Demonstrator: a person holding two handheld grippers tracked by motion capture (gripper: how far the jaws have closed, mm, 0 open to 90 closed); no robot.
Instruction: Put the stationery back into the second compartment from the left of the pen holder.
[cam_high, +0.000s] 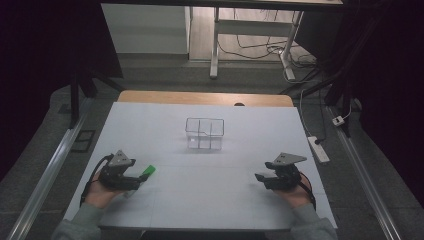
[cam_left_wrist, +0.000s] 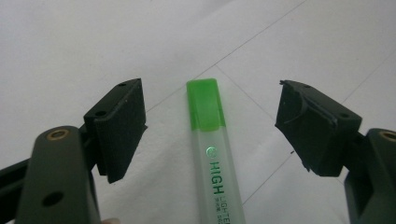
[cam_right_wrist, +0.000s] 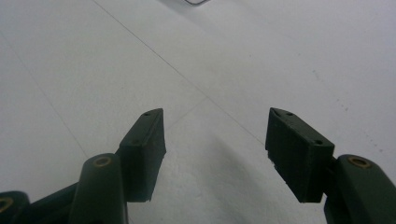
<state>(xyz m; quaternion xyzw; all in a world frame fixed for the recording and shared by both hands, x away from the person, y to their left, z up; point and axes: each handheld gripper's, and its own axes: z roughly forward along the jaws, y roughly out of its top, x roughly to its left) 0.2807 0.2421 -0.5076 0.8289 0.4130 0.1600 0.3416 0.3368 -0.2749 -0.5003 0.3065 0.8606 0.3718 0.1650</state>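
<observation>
A person's left tool (cam_left_wrist: 208, 135) straddles a green highlighter (cam_left_wrist: 212, 154) lying flat on the white desk (cam_high: 210, 180), jaws spread wide with a clear gap to the barrel on either side. The pen rests at the desk's near left, cap pointing away from the hand, well apart from the clear divided box (cam_high: 204, 133) at the centre. The right tool (cam_high: 264, 177), also wide open and holding nothing, hovers over bare desk at the near right. The step in hand looks like a pick-up of the pen, probably bound for the box. To do it well, the left tool should settle until its pads sit level with the barrel, stay centred so both pads meet it together, and close across the body rather than the tapered cap, where the grip could slip or roll the pen
</observation>
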